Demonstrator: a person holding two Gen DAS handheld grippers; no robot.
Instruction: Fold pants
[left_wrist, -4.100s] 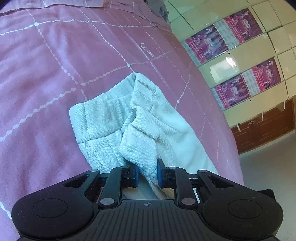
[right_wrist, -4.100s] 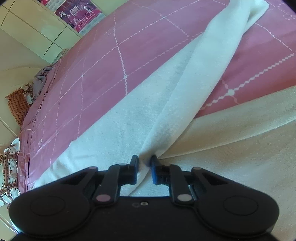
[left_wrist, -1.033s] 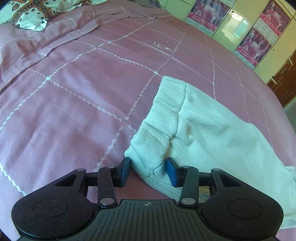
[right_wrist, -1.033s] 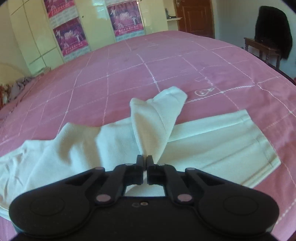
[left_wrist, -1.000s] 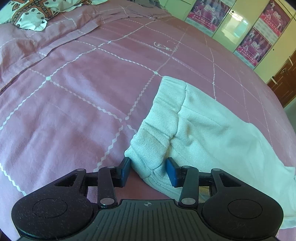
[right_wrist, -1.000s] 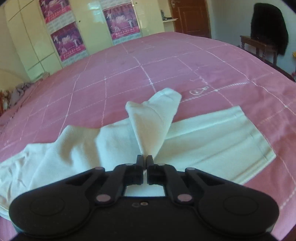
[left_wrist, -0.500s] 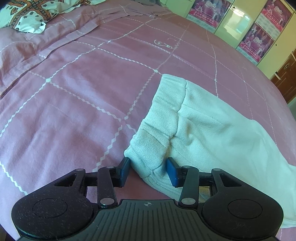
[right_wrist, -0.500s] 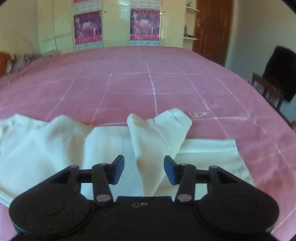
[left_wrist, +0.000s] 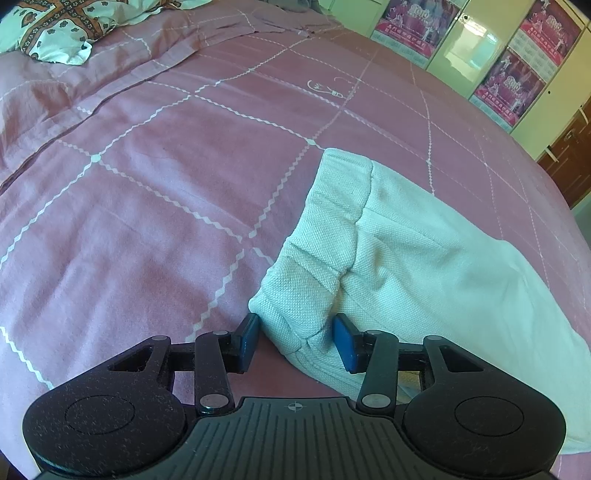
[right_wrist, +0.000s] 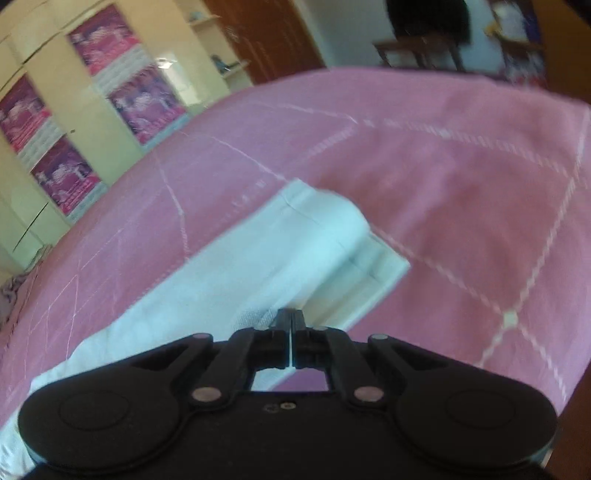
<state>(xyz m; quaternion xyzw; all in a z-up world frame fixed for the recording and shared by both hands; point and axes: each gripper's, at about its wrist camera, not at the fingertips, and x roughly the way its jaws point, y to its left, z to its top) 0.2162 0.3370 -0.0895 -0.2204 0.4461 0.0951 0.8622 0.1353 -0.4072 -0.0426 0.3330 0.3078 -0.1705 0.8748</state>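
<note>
Two claws, one soft fold that could slip

Two claws work on the white pants (left_wrist: 424, 266), which lie on the pink bed (left_wrist: 166, 192), toward its right side in the left view, with one end near the bed's near edge.

The left claw (left_wrist: 295, 339) is wide, with its blue pads on each side of the bunched waist end. The cloth sits between the pads, but they do not squeeze it.

The right claw (right_wrist: 291, 325) is pressed almost flat together. A thin bit of the pants' edge seems to be caught in it, near the folded leg end.

What could go wrong? If the right claw pulls while the left claw stays wide, the waist end may slide and the fold may come apart. The pinch looks very thin, so the cloth could slip out. The bunched waist could also stay lumpy under the next fold.

The right view is blurry, so I cannot be sure how much cloth is in that claw, or how many layers. The black claw bodies hide the near part of the pants in both views. The middle of the pants is not shown whole in either view.
</note>
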